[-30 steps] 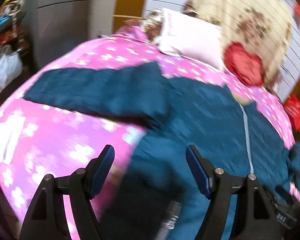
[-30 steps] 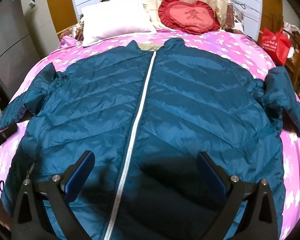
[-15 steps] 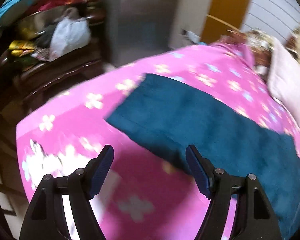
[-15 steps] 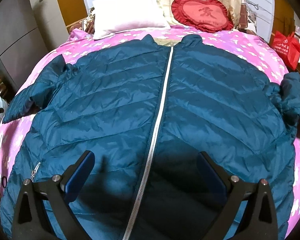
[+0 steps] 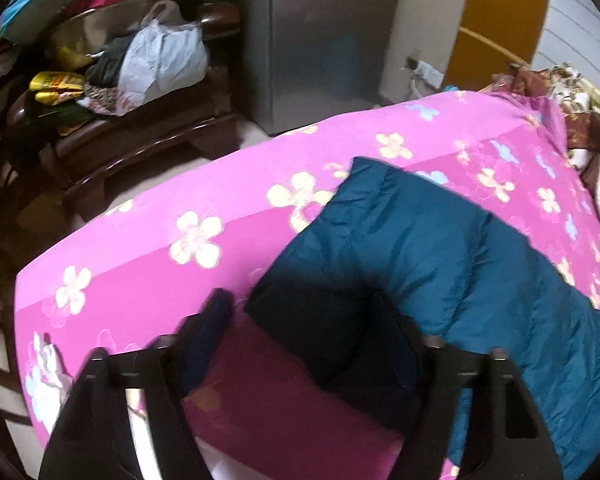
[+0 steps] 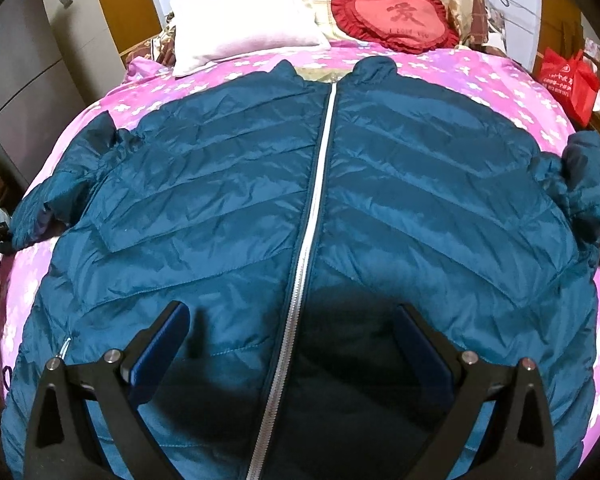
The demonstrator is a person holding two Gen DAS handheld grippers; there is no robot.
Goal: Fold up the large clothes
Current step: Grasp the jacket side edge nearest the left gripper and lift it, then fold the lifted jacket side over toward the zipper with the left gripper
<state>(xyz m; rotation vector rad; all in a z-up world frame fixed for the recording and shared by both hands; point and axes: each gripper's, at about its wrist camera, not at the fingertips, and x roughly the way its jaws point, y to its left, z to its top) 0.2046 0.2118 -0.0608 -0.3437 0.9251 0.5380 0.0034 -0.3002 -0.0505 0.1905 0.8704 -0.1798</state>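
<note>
A large teal quilted jacket [image 6: 220,200] lies front up on the pink flowered bed [image 6: 500,92], its silver zipper [image 6: 320,184] closed and both sleeves out to the sides. In the left wrist view the end of its left sleeve [image 5: 420,232] rests near the bed's corner. My left gripper [image 5: 302,300] is low over that cuff. Its jaws are closing with the cuff's corner between them; pink sheet still shows beside the left pad. My right gripper [image 6: 292,312] hangs open above the jacket's lower front, straddling the zipper and holding nothing.
A white pillow [image 6: 244,44] and a red heart cushion [image 6: 396,12] lie at the head of the bed. A red bag [image 6: 568,80] stands at the right. Left of the bed are a grey cabinet [image 5: 320,40] and a wooden bench [image 5: 140,140] piled with bags.
My left gripper swung from the jacket's body out to the left sleeve's end and dropped over the cuff, its jaws narrowing. The right gripper stayed in place.
</note>
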